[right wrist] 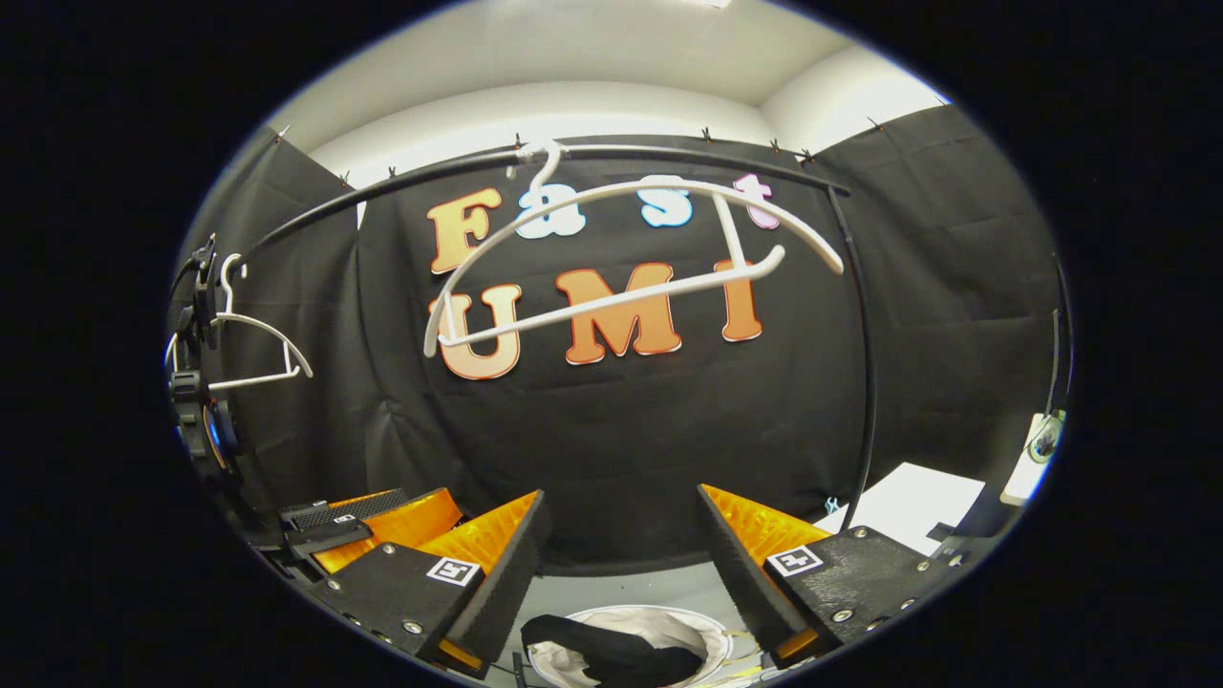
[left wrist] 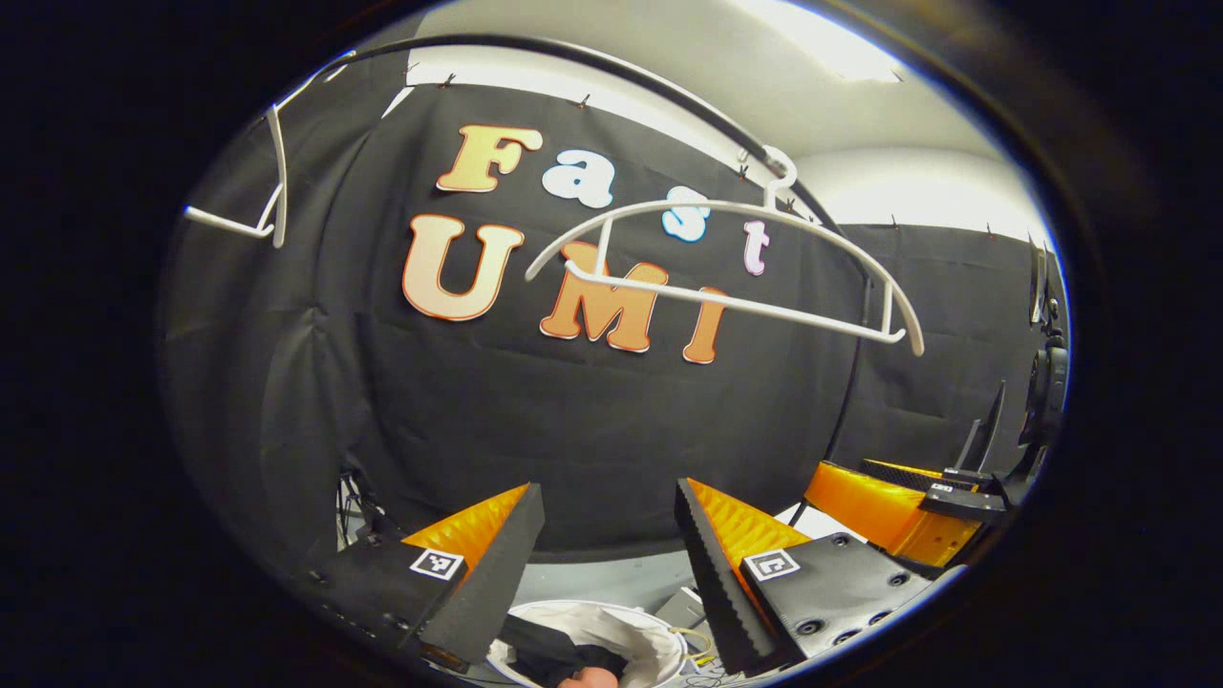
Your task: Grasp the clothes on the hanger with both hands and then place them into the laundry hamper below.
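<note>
A bare white hanger (left wrist: 736, 277) hangs tilted from the black rail (left wrist: 611, 67); in the right gripper view the same hanger (right wrist: 621, 258) carries nothing. Below, a white laundry hamper (left wrist: 650, 633) holds dark clothes (left wrist: 549, 655); the right gripper view shows the hamper (right wrist: 702, 631) with the black clothes (right wrist: 611, 655) heaped inside. My left gripper (left wrist: 607, 564) stands open above the hamper, nothing between its fingers. My right gripper (right wrist: 621, 573) is open too, and empty. The right gripper's orange and black body (left wrist: 889, 511) shows beside the left one.
A second empty white hanger (left wrist: 258, 210) hangs at the rail's left end, also seen as a hanger (right wrist: 253, 349) in the right gripper view. A black rail post (right wrist: 865, 382) drops on the right. A white sheet (right wrist: 922, 502) lies on the floor.
</note>
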### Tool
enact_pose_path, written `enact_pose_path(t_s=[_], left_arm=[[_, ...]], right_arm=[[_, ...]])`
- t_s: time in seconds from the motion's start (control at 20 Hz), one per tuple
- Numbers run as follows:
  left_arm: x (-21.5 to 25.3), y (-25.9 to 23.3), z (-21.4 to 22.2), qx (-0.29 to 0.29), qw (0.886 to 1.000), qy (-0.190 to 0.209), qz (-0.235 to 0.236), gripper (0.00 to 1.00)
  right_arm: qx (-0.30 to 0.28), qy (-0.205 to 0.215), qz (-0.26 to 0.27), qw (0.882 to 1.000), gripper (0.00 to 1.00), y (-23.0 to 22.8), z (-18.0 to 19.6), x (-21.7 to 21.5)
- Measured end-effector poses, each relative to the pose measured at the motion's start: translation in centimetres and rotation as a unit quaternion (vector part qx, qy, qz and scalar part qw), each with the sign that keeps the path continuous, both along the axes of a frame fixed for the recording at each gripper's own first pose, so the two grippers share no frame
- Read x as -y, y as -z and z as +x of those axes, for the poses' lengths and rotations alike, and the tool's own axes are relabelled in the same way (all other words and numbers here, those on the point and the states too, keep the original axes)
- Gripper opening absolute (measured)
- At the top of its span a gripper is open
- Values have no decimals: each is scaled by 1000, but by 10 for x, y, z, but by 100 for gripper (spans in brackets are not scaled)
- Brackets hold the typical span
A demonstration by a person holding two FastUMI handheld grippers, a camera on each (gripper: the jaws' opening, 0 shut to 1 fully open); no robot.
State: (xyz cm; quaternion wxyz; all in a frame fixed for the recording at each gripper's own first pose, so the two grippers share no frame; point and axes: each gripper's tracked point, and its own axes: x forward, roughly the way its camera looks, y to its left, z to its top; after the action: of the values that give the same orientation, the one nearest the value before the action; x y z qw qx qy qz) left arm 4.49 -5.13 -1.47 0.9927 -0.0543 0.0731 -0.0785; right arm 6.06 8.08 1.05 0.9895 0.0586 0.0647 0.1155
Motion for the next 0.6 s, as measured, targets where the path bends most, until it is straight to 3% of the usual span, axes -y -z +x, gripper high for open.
enact_pose_path(t_s=[0.05, 0.1, 0.6], left_arm=[[0, -6, -2, 8, 1000, 2, 0, 91], [-2, -14, -3, 17, 1000, 2, 0, 91], [-2, -40, -19, 35, 999, 1, 11, 91]], right_arm=[[7, -1, -2, 1000, 100, -6, -4, 1], [15, -2, -2, 1000, 94, -13, -7, -2], [34, 3, 24, 999, 94, -29, -25, 10]])
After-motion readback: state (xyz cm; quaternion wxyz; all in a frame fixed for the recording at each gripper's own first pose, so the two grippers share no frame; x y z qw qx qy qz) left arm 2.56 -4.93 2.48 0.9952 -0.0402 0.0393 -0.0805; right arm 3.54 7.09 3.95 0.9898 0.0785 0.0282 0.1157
